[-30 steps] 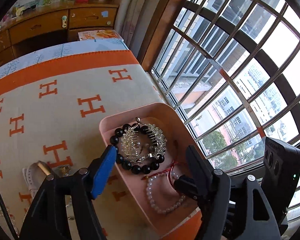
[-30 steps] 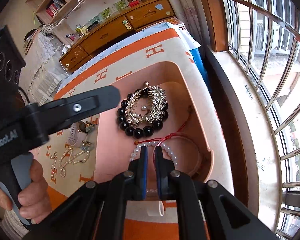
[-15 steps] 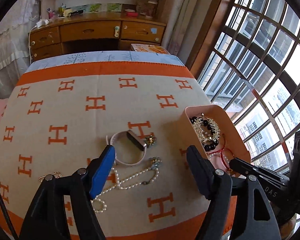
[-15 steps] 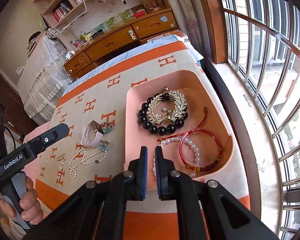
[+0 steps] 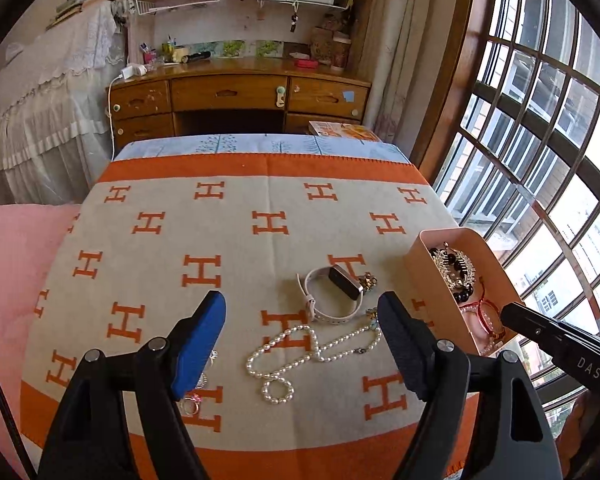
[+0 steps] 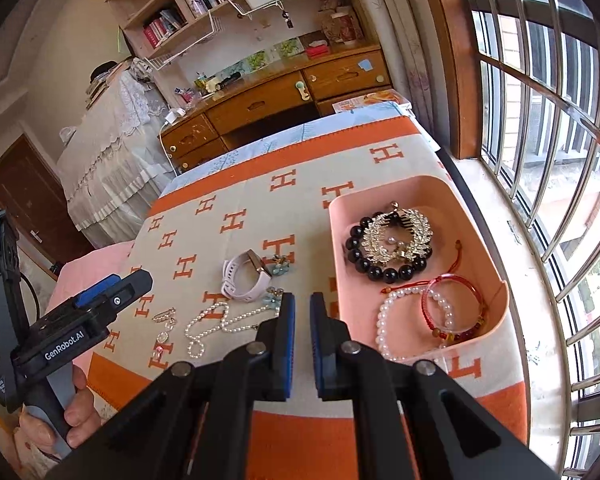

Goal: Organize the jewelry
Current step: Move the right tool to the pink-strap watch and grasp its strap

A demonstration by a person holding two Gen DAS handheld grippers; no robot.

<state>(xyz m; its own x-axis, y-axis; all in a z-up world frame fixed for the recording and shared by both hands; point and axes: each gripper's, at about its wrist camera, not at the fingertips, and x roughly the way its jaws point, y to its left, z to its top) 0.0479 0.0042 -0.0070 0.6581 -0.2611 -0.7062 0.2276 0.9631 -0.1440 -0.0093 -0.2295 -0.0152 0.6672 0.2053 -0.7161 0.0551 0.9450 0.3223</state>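
Now our left gripper (image 5: 300, 332), jaws just widened and empty, hovers over the pearl necklace (image 5: 300, 348) on the blanket (image 5: 228, 240); our right gripper (image 6: 302, 320) is closed, empty. Loose strands could slip or snag beside the pink tray (image 6: 476, 208).

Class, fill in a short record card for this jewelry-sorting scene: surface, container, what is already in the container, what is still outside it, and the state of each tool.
Surface: blanket with orange H pattern
Container: pink tray, at the window side
In tray: black bead bracelet, gold leaf comb, red cord bracelet, pearl bracelet
Still on blanket: white smartwatch, pearl necklace, small earrings
Left tool: open, jaws just widened, empty, above the necklace
Right tool: shut, empty
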